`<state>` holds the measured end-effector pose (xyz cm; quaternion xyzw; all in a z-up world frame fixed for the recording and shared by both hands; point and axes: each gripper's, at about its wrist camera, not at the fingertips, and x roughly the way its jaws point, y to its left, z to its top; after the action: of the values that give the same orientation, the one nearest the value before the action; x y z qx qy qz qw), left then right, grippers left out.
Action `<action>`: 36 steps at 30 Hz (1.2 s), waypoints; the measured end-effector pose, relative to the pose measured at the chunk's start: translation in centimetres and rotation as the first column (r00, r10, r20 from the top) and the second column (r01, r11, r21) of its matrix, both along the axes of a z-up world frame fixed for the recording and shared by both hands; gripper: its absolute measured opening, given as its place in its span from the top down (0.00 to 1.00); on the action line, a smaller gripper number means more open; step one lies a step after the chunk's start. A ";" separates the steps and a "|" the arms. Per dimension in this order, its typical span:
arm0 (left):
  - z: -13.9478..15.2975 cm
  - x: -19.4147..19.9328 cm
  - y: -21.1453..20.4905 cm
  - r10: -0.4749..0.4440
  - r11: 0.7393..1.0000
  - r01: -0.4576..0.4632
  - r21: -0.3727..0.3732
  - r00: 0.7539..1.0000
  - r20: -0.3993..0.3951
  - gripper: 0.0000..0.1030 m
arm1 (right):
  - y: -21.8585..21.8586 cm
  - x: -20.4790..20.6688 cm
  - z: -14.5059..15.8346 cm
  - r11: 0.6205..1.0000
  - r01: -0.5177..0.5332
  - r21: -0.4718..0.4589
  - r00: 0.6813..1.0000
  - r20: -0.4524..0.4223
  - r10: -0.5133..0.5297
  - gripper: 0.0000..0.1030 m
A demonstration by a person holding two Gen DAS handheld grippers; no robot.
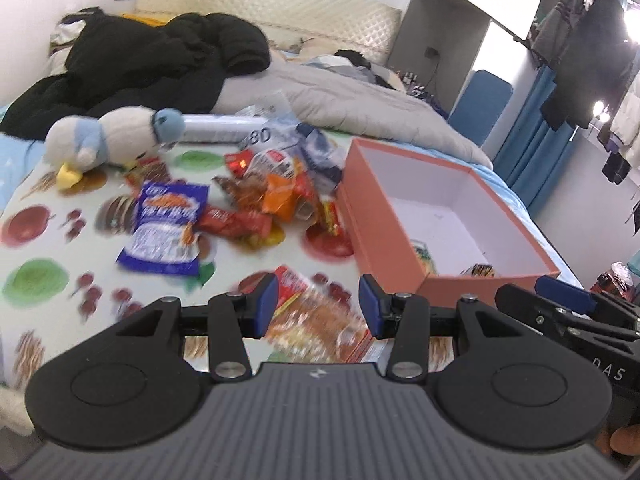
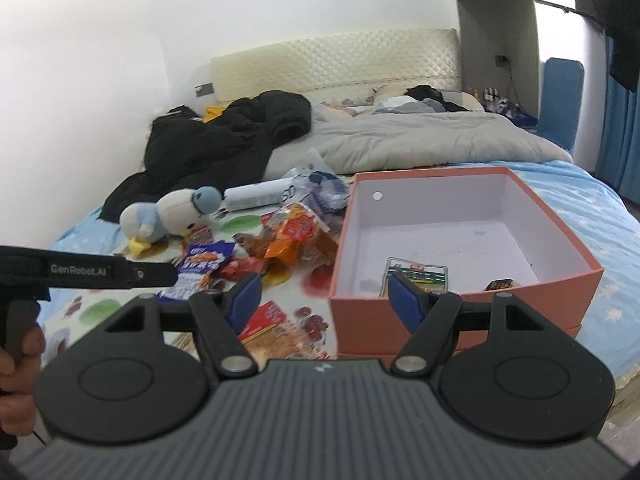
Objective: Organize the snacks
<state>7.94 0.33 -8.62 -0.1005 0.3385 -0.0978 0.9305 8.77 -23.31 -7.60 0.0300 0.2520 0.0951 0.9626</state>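
A salmon box (image 2: 520, 294) with a white inside stands on the bed, at the right of both views (image 1: 380, 220). In it lie a green-and-white packet (image 2: 416, 274) and a small dark packet (image 2: 500, 284). Left of the box is a heap of snacks: a blue-purple bag (image 1: 168, 228), an orange packet (image 1: 284, 196) and red packets (image 1: 236, 220). My left gripper (image 1: 318, 304) is open above a red-orange packet (image 1: 316, 320) that lies on the mat. My right gripper (image 2: 326, 298) is open and empty, in front of the box's near left corner.
The snacks lie on a fruit-patterned mat (image 1: 40, 280). Behind the heap are a plush penguin (image 1: 116, 136) and a white tube (image 1: 224, 126). A black jacket (image 1: 152, 64) and a grey duvet (image 1: 360, 108) cover the far bed. A hand (image 2: 16, 364) grips the left tool.
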 end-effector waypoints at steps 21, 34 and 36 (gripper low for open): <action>-7.9 6.5 9.0 0.185 0.982 -0.178 0.064 0.973 -0.140 0.14 | 10.6 4.2 -5.4 0.955 -0.122 -0.272 0.992 -0.010 0.124 0.46; -12.3 16.1 11.9 0.210 0.975 -0.191 0.112 0.957 -0.200 0.06 | 13.8 14.2 -11.6 0.914 -0.044 -0.402 0.997 -0.082 0.012 0.63; -13.0 17.5 12.0 0.205 0.976 -0.184 0.119 0.957 -0.205 0.06 | 14.3 15.6 -12.6 0.893 -0.006 -0.450 0.997 -0.068 -0.028 0.63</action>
<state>25.48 12.34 -21.60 -0.0974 0.4305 0.0227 0.8970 24.40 -9.04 -20.24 -0.1887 0.3020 0.0278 0.9340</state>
